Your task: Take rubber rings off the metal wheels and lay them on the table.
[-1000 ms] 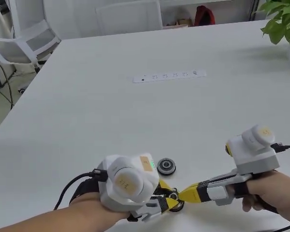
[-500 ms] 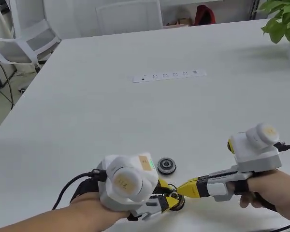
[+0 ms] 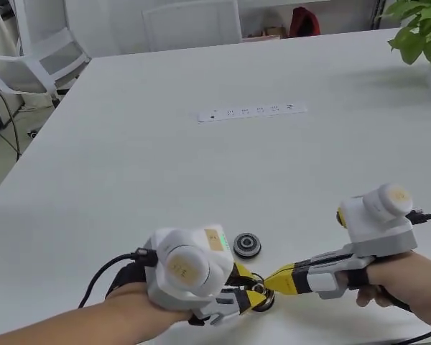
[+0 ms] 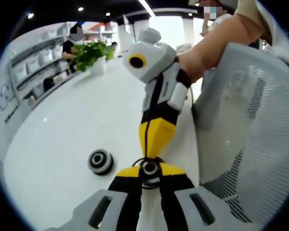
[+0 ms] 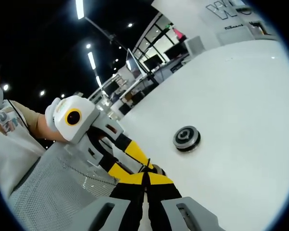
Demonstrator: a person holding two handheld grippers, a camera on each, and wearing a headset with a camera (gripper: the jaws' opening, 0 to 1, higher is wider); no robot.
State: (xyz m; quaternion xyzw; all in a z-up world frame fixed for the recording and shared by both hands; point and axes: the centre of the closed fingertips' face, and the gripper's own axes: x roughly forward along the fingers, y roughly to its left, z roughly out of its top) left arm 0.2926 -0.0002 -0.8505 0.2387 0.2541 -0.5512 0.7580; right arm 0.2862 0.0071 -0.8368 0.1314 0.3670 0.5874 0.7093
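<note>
My left gripper is shut on a small metal wheel just above the white table, near its front edge. From the right, my right gripper meets that wheel with its yellow tips closed. In the right gripper view a thin black rubber ring runs from the shut right gripper to the wheel. A second wheel with its black ring on lies flat on the table just behind; this second wheel also appears in the left gripper view and the second wheel in the right gripper view.
A white power strip lies across the middle of the table. A green plant stands at the far right corner. White chairs stand behind the table, and a mesh chair is close behind the hands.
The right gripper has drawn slightly up and to the right while staying at the held wheel. The left gripper has shifted a little to the left.
</note>
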